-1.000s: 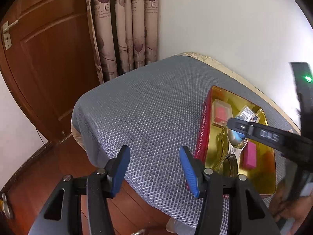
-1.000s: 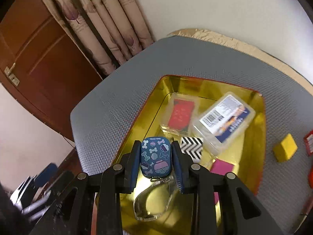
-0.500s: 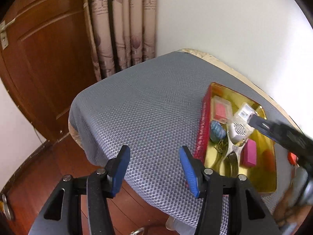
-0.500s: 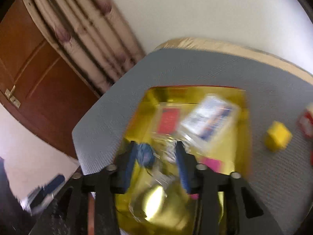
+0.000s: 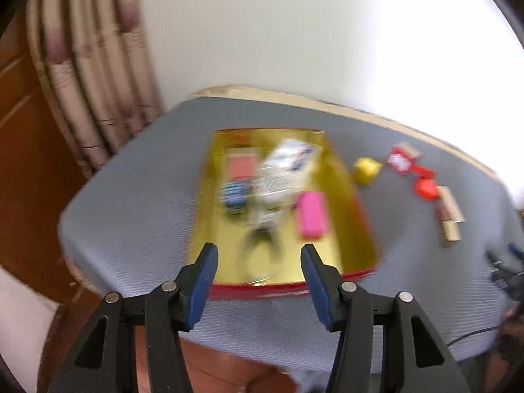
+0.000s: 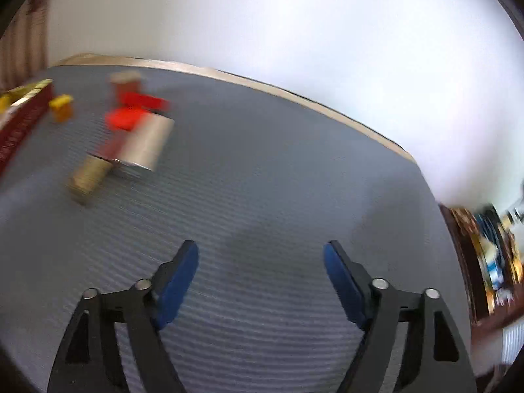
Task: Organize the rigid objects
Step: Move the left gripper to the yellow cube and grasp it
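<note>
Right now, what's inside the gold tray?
In the gold tray: pink block, blue pouch, red card case, clear box. Blur hides what lies beneath.

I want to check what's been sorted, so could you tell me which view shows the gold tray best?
The left wrist view: the gold tray sits centred with its contents visible. The right wrist view catches only its red corner at the left edge.

The left wrist camera looks from the table's near edge over the tray (image 5: 357, 193); the right one faces the far edge (both show the yellow block (image 5: 366, 168)).
</note>
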### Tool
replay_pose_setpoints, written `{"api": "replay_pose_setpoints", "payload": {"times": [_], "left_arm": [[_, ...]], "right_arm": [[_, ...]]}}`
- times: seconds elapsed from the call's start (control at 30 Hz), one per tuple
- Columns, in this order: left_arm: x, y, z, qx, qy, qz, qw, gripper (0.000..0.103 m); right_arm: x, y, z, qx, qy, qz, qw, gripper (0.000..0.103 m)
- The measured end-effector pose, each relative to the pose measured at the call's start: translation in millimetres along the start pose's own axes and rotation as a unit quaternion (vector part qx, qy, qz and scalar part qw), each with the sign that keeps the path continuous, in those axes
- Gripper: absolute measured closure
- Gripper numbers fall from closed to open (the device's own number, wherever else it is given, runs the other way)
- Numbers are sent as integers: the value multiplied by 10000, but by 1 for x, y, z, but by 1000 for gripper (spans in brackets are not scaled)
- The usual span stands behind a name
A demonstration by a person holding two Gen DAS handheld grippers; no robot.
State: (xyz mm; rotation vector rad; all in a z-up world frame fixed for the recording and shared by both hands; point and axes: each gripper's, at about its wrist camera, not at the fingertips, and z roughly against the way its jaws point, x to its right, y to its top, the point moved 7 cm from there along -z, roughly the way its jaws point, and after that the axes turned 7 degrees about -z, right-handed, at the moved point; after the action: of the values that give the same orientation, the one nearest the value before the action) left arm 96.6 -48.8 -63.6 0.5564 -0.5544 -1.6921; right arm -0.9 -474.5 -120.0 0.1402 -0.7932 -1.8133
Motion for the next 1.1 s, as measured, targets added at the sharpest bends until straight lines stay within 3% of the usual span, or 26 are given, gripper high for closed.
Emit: {"api": "replay_pose_setpoints", "payload": {"times": [0.17, 0.43, 0.63, 0.8, 0.93, 1.1], "left_arm": [[63, 62, -22, -209, -627, -432, 9969, 48], [139, 118, -98, -666, -890, -1587, 9810, 48], [149, 121, -149, -1080, -840, -2230, 9652, 48], [155, 113, -164, -1229, -1107, -2511, 9537, 48], [165, 103, -178, -1319, -1032, -2862, 9434, 48], [167, 101, -193, -1323, -930, -2942, 9420, 48]], "right_arm": [[31, -1, -12, -188, 533, -975, 9936, 15], [29, 2, -4, -40, 1000, -1047, 9895, 15], [36, -4, 0, -64, 1189, -1036, 9875, 15], [33, -4, -8, -145, 1233, -1022, 9870, 15], [31, -3, -12, -242, 1229, -1036, 9867, 15], [25, -3, -19, -371, 1240, -1007, 9865, 15]]}}
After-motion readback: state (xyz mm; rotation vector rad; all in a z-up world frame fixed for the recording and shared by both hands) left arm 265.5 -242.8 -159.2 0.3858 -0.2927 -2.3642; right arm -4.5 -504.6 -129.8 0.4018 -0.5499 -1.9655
